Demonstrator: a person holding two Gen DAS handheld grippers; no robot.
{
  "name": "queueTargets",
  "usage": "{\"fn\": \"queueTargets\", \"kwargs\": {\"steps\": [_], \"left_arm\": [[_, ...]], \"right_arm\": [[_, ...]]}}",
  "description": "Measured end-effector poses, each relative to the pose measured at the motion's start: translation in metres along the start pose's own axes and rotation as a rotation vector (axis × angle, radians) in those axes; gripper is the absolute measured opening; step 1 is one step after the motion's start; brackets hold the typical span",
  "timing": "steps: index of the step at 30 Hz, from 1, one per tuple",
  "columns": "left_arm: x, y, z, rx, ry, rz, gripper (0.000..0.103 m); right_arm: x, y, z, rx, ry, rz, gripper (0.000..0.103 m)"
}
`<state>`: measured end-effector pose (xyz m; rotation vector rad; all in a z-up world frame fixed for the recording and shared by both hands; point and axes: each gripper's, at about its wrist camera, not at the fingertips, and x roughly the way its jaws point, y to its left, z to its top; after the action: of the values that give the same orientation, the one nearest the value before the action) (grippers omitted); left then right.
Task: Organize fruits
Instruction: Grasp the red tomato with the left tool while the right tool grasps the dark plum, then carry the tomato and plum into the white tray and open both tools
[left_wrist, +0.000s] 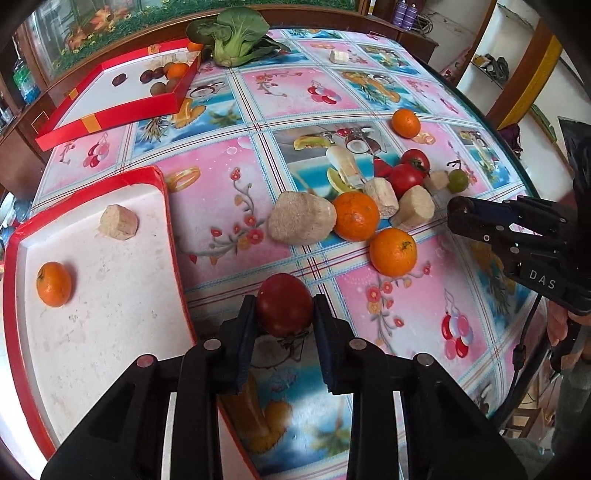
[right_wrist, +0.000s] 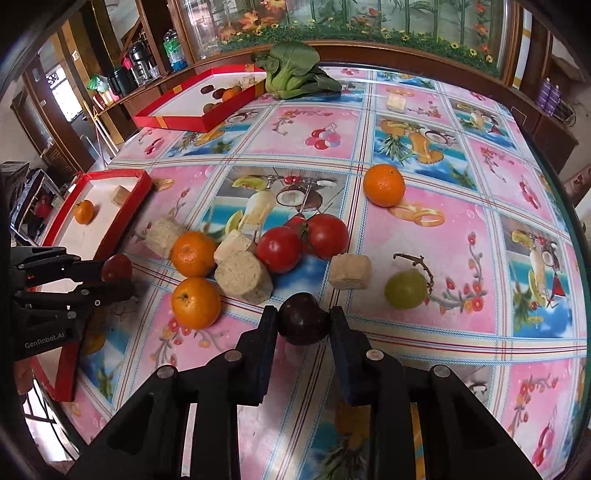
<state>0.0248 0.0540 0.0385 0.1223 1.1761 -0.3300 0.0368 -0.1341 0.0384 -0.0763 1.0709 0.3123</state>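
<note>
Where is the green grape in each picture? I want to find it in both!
Left wrist view: the green grape sits far right, beyond the two red tomatoes.
Right wrist view: the green grape sits right of centre, just ahead of the right claw.
Shared landmark: the beige chunk lying between grape and tomatoes.

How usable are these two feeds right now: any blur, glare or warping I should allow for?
Left wrist view: sharp mid-table, fisheye bends the near tray, the left gripper and its tomato look slightly soft. Right wrist view: window glare top left, table edge bowed, plum dark in the right gripper.
</note>
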Motion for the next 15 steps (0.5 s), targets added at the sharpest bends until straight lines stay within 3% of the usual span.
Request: {"fn": "queueTargets", "kwargs": {"steps": [7, 15], "left_arm": [[-0.023, 0.016, -0.013, -0.028, -0.007, -0.025, 0.027], [-0.045, 0.05, -0.029, -0.084, -0.022, -0.005, 0.027]], "right_arm": [[-0.017, 0.013, -0.001, -0.015, -0.019, 0.036, 0.029], [-0.017, 0.043, -0.001, -0.067, -0.008, 0.087, 0.029]]}}
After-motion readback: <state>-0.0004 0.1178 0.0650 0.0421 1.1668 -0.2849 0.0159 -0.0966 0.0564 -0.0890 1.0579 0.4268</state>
